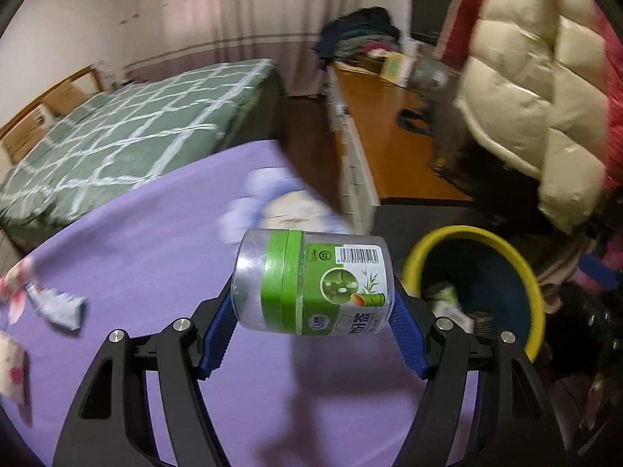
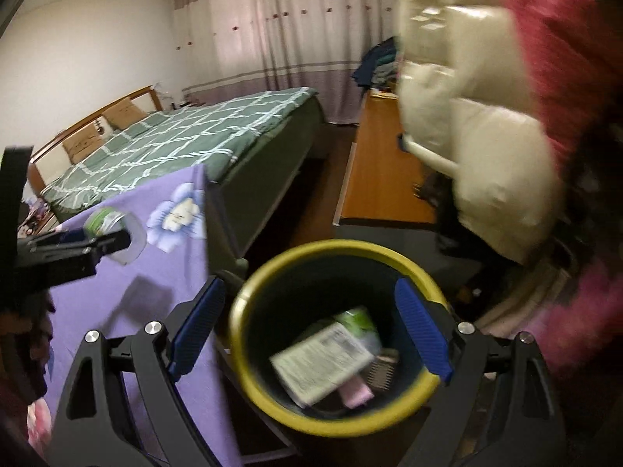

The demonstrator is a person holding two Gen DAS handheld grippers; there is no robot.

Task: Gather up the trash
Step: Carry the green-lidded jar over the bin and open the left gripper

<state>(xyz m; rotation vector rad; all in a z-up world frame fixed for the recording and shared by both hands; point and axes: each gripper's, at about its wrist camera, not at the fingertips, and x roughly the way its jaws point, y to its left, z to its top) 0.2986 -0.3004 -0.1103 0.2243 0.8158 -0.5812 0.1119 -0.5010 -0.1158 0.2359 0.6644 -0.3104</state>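
Note:
A clear plastic canister [image 1: 311,284] with a green label lies sideways between the blue pads of my left gripper [image 1: 313,292], which is shut on it above the purple tablecloth [image 1: 155,241]. The right wrist view shows the same canister [image 2: 113,220] in the left gripper [image 2: 117,241] at the far left. My right gripper [image 2: 309,284] stands open with nothing between its fingers, above the yellow-rimmed bin [image 2: 238,334]. In the bin lie a white printed box [image 2: 323,362], a green packet [image 2: 358,321] and a pink piece [image 2: 354,393]. The bin [image 1: 473,233] sits just right of the held canister.
Crumpled wrappers [image 1: 58,305] lie on the tablecloth at the left. A green checked bed [image 1: 128,132] stands behind the table, a wooden cabinet [image 1: 389,136] to the right. A cream puffer jacket [image 1: 537,89] hangs close by at the upper right.

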